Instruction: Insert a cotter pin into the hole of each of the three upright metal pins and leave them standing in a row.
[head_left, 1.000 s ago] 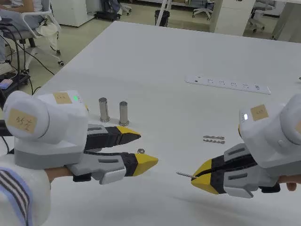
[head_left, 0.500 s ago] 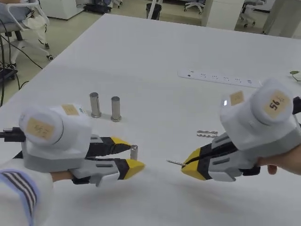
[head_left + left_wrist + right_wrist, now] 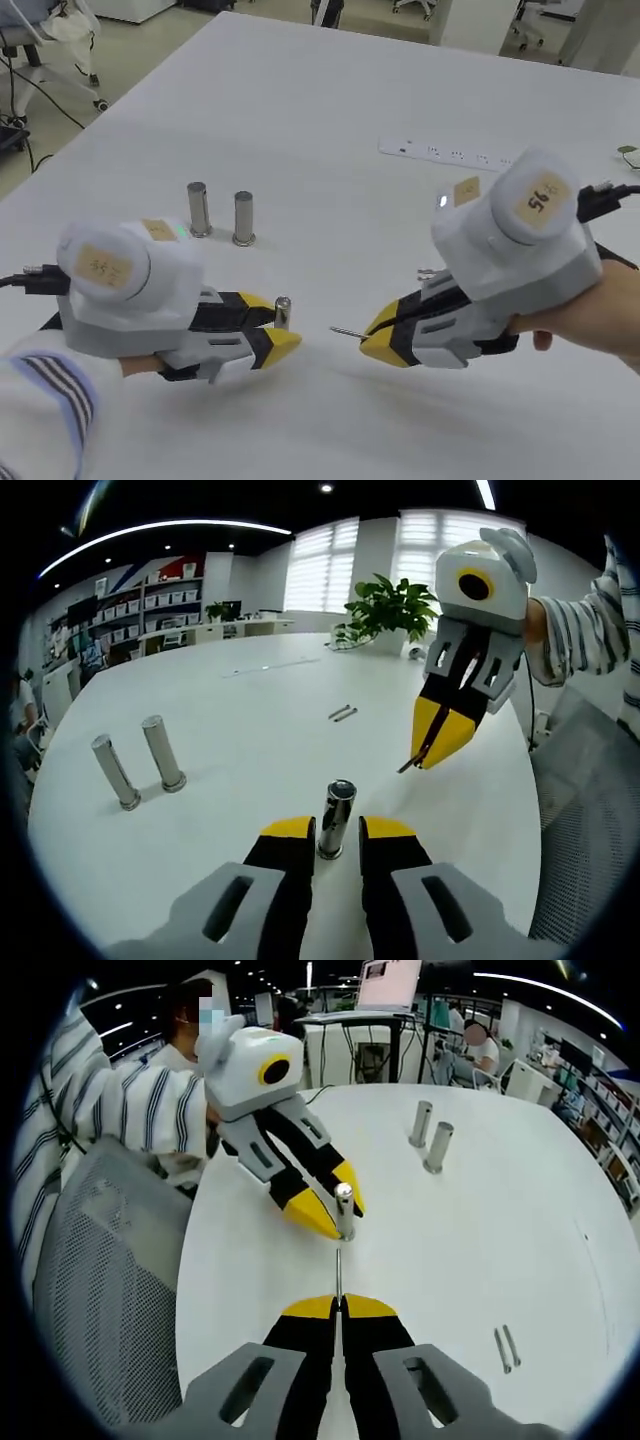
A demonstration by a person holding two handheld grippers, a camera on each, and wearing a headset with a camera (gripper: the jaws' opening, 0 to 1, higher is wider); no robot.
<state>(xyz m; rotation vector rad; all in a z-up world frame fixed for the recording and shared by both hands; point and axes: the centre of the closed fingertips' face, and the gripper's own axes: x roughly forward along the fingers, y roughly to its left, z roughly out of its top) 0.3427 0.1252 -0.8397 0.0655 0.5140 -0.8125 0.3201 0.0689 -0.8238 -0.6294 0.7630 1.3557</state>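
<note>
My left claw [image 3: 280, 322] is gripping one upright metal pin [image 3: 283, 310] on the bench [image 3: 330, 120]; I am seeing two more pins [image 3: 243, 217] standing beyond it. My right claw [image 3: 378, 335] is pinching a cotter pin [image 3: 347, 331], tip pointing at the gripped pin, just short of it.

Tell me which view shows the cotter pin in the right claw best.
The right gripper view: the cotter pin runs straight out from the shut right claw toward the metal pin, its whole exposed length clear. The head view shows it side-on as a thin sliver; the left gripper view, as a short dark tip.
</note>
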